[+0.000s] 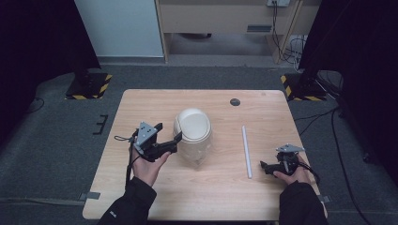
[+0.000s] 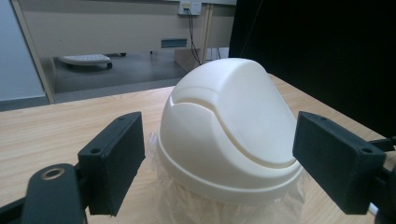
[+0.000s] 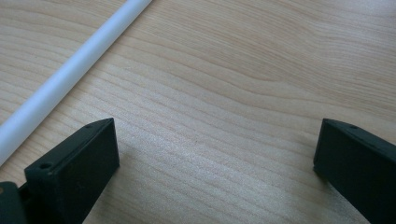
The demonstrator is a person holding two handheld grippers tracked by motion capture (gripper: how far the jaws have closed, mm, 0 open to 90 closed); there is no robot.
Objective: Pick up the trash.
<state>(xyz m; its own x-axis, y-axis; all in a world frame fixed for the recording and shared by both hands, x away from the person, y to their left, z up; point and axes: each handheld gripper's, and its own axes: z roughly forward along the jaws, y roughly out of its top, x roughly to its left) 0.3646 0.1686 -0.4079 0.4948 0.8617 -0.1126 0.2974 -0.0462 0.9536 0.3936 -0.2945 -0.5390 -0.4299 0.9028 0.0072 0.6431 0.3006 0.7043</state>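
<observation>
A cream domed bin (image 1: 192, 127) with a swing lid stands mid-table, and clear plastic film (image 1: 199, 157) bunches out below its dome. My left gripper (image 1: 167, 131) is open just left of it, its jaws spread toward the dome without touching. In the left gripper view the bin (image 2: 229, 126) sits between and beyond the jaws of the left gripper (image 2: 224, 161). A thin white rod (image 1: 246, 151) lies on the table to the right. My right gripper (image 1: 264, 167) rests open by the rod's near end. In the right gripper view the right gripper (image 3: 215, 172) is over bare wood, with the rod (image 3: 70, 74) at the left.
A small dark disc (image 1: 235, 101) sits near the wooden table's (image 1: 155, 101) far edge. Black stands with yellow-black striped bases (image 1: 89, 85) flank the far corners on the grey floor. Cables (image 1: 324, 112) trail at the right.
</observation>
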